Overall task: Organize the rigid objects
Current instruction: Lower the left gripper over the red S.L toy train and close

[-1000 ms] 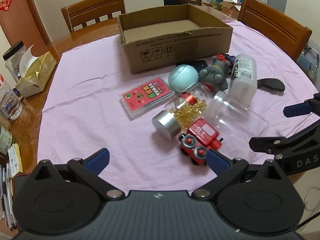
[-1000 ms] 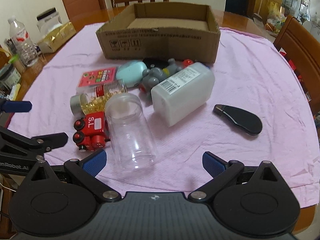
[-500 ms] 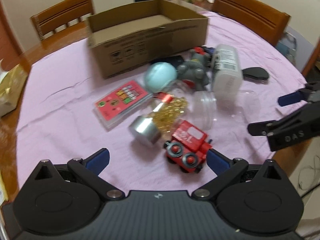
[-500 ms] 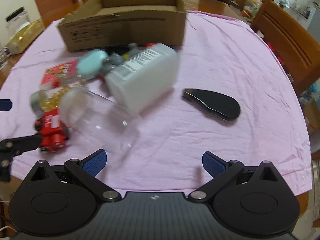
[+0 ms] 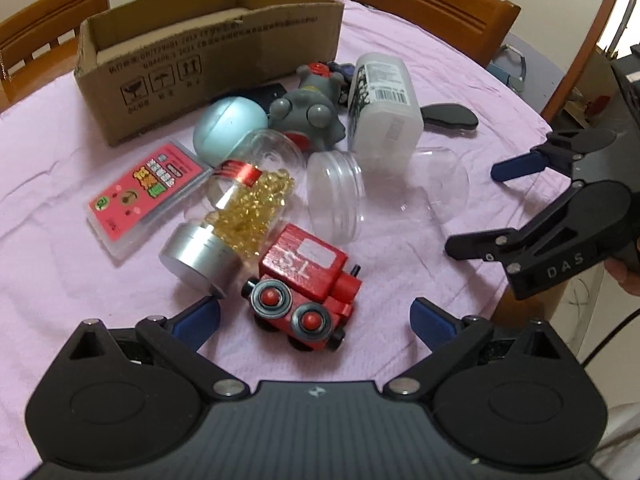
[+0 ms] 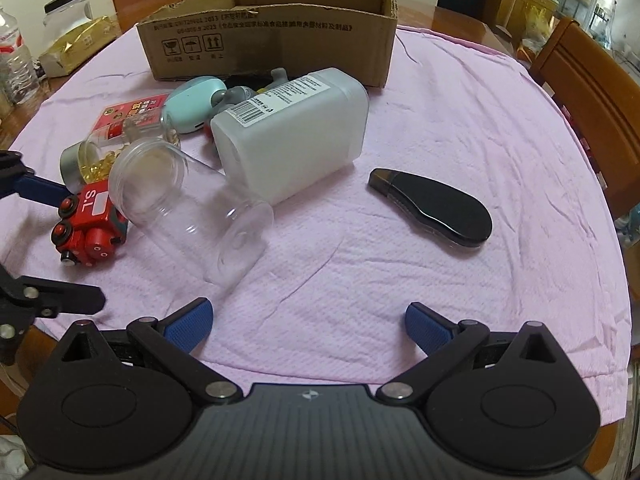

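Presently the worktop (image 6: 460,128), under a pink cloth, carries an open cardboard box (image 6: 272,36) at its far side, with the loose items clustered just in front of it. Largest of these is a white plastic bottle (image 6: 296,140) lying on its side, label up, touching a clear empty jar (image 6: 188,204) that also lies on its side. A black flat case (image 6: 434,208) lies apart to the right of the bottle. Left of the jar sit a bottle of yellow capsules (image 5: 236,216) with a silver cap, a pink card pack (image 5: 148,196), a pale blue egg-shaped case (image 5: 228,128) and a grey toy figure (image 5: 308,116), all close together. A red toy train (image 5: 304,284) stands nearest the left hand-held gripper (image 5: 316,316), whose jaws are spread wide and hold nothing; the train sits just ahead, between the fingertips. The right hand-held gripper (image 6: 306,320) is likewise spread wide and empty, above bare cloth near the jar's base
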### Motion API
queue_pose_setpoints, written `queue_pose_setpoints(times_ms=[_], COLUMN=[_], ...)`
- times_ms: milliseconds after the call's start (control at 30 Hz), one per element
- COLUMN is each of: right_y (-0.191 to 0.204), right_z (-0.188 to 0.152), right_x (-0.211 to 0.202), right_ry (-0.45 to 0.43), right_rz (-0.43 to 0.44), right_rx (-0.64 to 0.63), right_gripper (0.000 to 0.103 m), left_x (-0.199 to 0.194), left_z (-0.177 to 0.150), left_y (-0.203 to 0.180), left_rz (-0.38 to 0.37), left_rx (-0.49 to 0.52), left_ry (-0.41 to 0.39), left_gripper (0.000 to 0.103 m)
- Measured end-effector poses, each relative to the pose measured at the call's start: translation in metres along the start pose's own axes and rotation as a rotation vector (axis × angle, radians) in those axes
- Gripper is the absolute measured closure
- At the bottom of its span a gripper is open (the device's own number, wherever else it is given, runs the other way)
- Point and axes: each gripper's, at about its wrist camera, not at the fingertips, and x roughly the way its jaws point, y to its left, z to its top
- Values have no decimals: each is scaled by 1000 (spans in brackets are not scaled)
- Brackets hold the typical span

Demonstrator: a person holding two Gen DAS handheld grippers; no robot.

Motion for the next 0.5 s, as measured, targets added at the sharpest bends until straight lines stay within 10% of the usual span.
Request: queue_pose_setpoints(times_ms=[233,500], right_y=[-1,-2], right_z=[0,-2], right_x=[1,-1], right_ry=[-10,-19], right_rz=[7,20], right_rx=[-14,-35], right_gripper=[0,0], left_x=[-6,-3], left_z=[-5,-5], left_y=[-8,-16], left_rz=[-109,2], left_rx=[21,157], left_ry=[10,-27], left_gripper=[8,28])
